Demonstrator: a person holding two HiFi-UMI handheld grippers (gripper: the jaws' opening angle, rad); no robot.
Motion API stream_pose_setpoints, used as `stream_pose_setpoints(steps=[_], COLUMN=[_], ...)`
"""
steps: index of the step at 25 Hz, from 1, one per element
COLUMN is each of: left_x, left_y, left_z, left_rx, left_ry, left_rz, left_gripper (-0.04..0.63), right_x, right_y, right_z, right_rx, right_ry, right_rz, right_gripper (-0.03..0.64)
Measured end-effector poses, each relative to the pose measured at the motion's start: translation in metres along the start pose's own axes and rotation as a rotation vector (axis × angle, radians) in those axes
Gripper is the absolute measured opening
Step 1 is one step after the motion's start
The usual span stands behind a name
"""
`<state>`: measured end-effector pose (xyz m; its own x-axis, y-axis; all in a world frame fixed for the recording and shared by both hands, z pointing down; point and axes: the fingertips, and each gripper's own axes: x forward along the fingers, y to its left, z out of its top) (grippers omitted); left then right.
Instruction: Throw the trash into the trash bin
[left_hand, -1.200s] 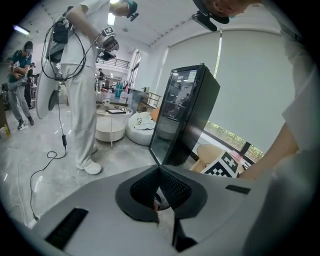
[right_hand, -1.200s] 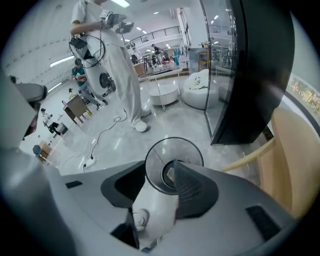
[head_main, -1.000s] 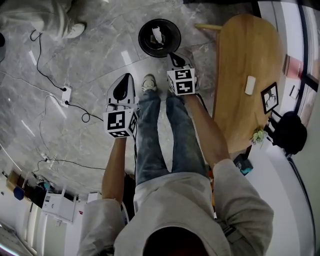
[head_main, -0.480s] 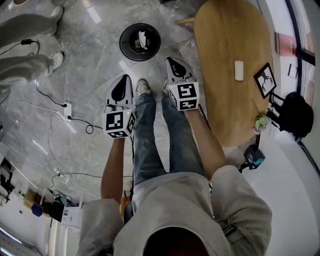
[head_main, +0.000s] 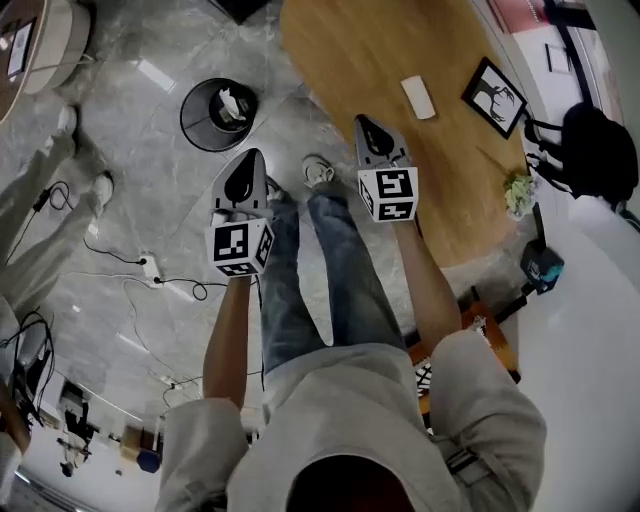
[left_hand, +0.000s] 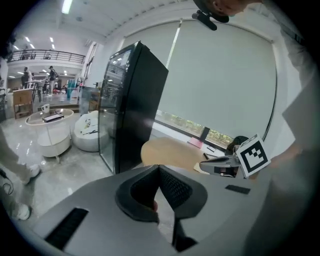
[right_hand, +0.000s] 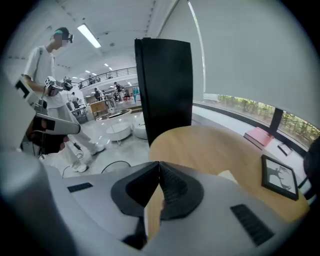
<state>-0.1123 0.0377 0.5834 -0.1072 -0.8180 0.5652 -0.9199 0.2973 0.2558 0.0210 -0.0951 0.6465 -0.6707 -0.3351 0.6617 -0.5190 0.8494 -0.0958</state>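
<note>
The white trash (head_main: 233, 101) is lying inside the black trash bin (head_main: 186, 120), which is drifting further left in head view vs. a sec ago, as left gripper (head_main: 247, 156) and right gripper (head_main: 368, 122), both pressed together & empty, are swinging toward the wooden table (head_main: 340, 50): drop prob. done.

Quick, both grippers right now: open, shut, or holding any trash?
Left grey gripper: shut, jaw tips together, nothing held.
Right grey gripper: shut, jaw tips together, nothing held.
</note>
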Motion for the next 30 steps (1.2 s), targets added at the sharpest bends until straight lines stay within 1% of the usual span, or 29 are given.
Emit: stream_pose_setpoints(steps=[4, 8, 10, 12, 13, 14, 15, 16, 18, 21, 28, 29, 30], left_x=[0.025, 0.045, 0.053, 0.060, 0.063, 0.065, 0.067, 0.068, 0.070, 0.070, 0.070, 0.070, 0.069], left_y=[-0.039, -0.072, -0.087, -0.100, -0.104, -0.108, -0.110, -0.112, -0.115, -0.116, -0.108, -0.107, -0.106], left_z=[0.004, 0.005, 0.005, 0.004, 0.004, 0.003, 0.002, 0.001, -0.001, -0.006, -0.010, -0.010, -0.010], left_rx=[0.047, 0.089, 0.105, 0.118, 0.124, 0.128, 0.131, 0.133, 0.136, 0.140, 0.130, 0.127, 0.125], left_ry=[0.026, 0.051, 0.059, 0.069, 0.074, 0.080, 0.085, 0.091, 0.101, 0.116, 0.130, 0.129, 0.129], left_rz=[-0.070, -0.130, -0.153, -0.172, -0.180, -0.185, -0.189, -0.190, -0.192, -0.190, -0.168, -0.165, -0.163], left_gripper=[0.017, 0.017, 0.017, 0.017, 0.017, 0.017, 0.017, 0.017, 0.017, 0.017, 0.017, 0.017, 0.017], right_x=[-0.023, -0.043, -0.047, -0.045, -0.042, -0.038, -0.033, -0.027, -0.018, -0.007, 0.016, 0.018, 0.018], right_y=[-0.051, -0.091, -0.108, -0.120, -0.124, -0.128, -0.132, -0.136, -0.144, -0.155, -0.173, -0.175, -0.176], right_z=[-0.019, -0.043, -0.056, -0.071, -0.079, -0.087, -0.094, -0.101, -0.111, -0.119, -0.121, -0.123, -0.125], right_rx=[0.050, 0.104, 0.109, 0.105, 0.101, 0.096, 0.088, 0.081, 0.076, 0.074, 0.073, 0.069, 0.063], right_ry=[0.010, 0.031, 0.053, 0.093, 0.118, 0.145, 0.172, 0.200, 0.246, 0.287, 0.323, 0.328, 0.329], right_rz=[-0.084, -0.159, -0.181, -0.174, -0.162, -0.151, -0.140, -0.132, -0.127, -0.141, -0.137, -0.138, -0.137], right_gripper=[0.031, 0.031, 0.032, 0.032, 0.051, 0.106, 0.187, 0.222, 0.241, 0.264, 0.262, 0.256, 0.215])
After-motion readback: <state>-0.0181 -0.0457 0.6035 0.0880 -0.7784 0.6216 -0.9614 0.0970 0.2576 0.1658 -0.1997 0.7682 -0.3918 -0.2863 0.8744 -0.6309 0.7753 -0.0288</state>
